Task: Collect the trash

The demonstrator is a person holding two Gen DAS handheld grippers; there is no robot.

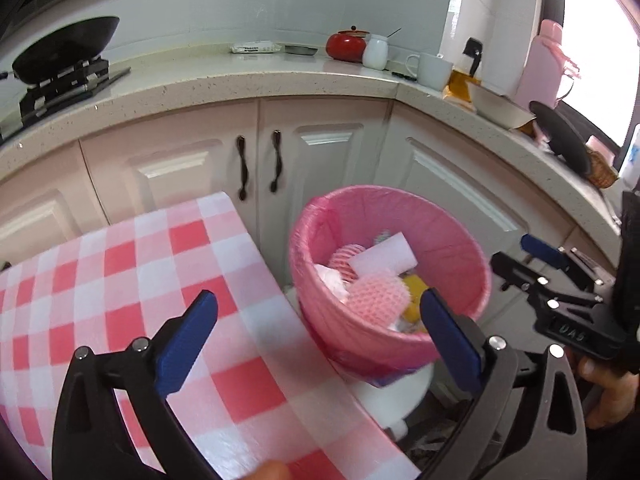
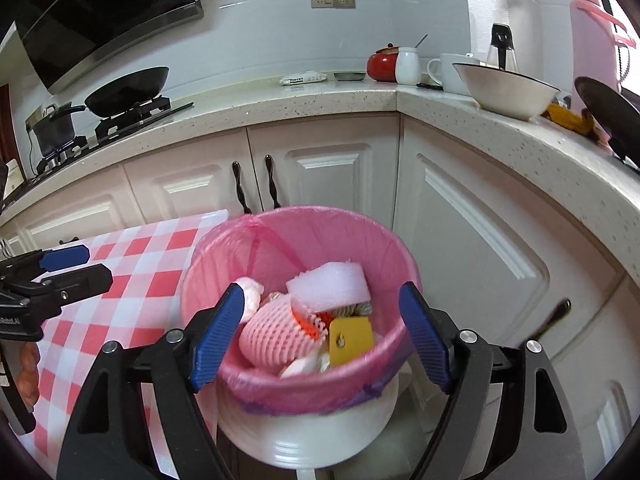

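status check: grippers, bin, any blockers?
Left gripper open, empty. Right gripper open, empty. Pink-lined bin holds trash. Nothing in the way.

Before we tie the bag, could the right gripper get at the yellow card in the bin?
Probably yes: the right gripper is open above the bin, and the yellow card lies uncovered on top.

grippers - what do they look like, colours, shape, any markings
Both look alike: the left gripper and right gripper have black angular frames with triangular cut-outs and silver round bolt heads. The fingers carry blue ribbed pads. Seen from the left wrist view, the right gripper's body bears raised letters, too blurred to read surely. No cables show.
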